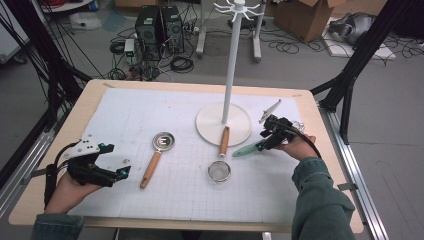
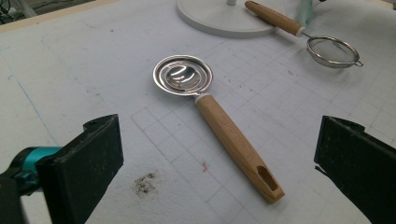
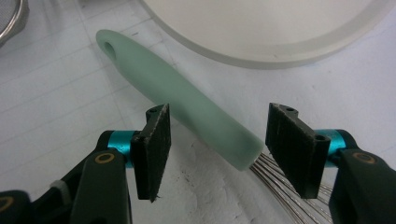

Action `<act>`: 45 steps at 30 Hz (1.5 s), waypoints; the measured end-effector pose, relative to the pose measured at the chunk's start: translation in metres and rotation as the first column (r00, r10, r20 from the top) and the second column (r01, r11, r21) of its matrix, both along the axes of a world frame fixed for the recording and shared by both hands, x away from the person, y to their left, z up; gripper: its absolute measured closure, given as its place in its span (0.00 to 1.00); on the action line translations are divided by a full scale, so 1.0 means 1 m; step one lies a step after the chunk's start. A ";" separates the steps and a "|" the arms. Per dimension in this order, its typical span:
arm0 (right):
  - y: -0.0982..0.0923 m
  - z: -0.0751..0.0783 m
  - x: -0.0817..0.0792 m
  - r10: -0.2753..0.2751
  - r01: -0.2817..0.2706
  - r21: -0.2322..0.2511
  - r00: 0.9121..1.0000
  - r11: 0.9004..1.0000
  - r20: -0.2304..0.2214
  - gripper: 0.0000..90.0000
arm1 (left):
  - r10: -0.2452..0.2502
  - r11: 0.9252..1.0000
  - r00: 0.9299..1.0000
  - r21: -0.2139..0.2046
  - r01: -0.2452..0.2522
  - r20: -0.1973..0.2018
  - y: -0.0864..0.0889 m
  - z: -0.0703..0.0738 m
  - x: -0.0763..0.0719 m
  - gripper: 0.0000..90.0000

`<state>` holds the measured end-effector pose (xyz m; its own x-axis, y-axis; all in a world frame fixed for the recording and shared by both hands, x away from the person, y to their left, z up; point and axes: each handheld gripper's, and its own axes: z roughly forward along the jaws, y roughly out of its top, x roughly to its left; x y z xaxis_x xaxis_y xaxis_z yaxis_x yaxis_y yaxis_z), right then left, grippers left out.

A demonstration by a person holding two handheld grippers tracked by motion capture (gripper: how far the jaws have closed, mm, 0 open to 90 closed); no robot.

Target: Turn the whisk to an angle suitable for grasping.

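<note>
A whisk with a mint-green handle (image 1: pixel 246 149) (image 3: pixel 177 88) lies on the white gridded mat (image 1: pixel 140 110), right of the stand's base. Its wires (image 3: pixel 280 186) run back under my right gripper (image 1: pixel 265 142) (image 3: pixel 217 135). The jaws straddle the handle's wire end with a gap on each side, so the gripper is open. My left gripper (image 1: pixel 116 160) (image 2: pixel 222 156) rests wide open at the mat's left, pointing at a wooden-handled steel separator spoon (image 1: pixel 163 141) (image 2: pixel 183 77). Nothing is between its pads.
A white hanging stand with a round base (image 1: pixel 210 125) (image 2: pixel 219 18) (image 3: pixel 261 28) rises mid-table. A small wooden-handled strainer (image 1: pixel 219 171) (image 2: pixel 332 50) lies with its handle on the base's rim. A dark smudge (image 2: pixel 144 183) marks the mat near my left gripper.
</note>
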<state>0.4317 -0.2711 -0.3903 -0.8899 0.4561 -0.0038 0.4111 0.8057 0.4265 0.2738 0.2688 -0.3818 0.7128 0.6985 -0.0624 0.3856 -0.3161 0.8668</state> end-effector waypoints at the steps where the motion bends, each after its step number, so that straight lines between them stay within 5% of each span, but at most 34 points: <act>1: 0.001 -0.001 0.000 0.008 -0.008 -0.002 1.000 1.000 0.001 0.44 | 0.000 1.000 1.000 0.000 0.000 -0.001 0.000 0.000 0.000 0.02; 26: 0.011 -0.016 -0.002 0.122 -0.121 -0.114 0.992 0.986 0.005 0.42 | -0.004 1.000 1.000 0.002 0.004 0.006 -0.002 0.000 0.001 0.02; 36: 0.014 -0.021 -0.003 0.177 -0.177 -0.160 0.984 0.971 -0.019 0.52 | -0.006 1.000 1.000 0.005 0.006 0.003 -0.003 -0.001 0.002 0.02; 41: 0.019 -0.018 -0.005 0.230 -0.236 -0.187 0.972 0.954 -0.052 0.65 | -0.007 1.000 1.000 0.007 0.007 0.003 -0.003 -0.001 0.002 0.02; 45: 0.019 -0.018 -0.006 0.233 -0.242 -0.186 0.970 0.952 -0.064 0.68 | -0.001 1.000 1.000 0.000 0.001 0.005 -0.002 -0.001 0.001 0.02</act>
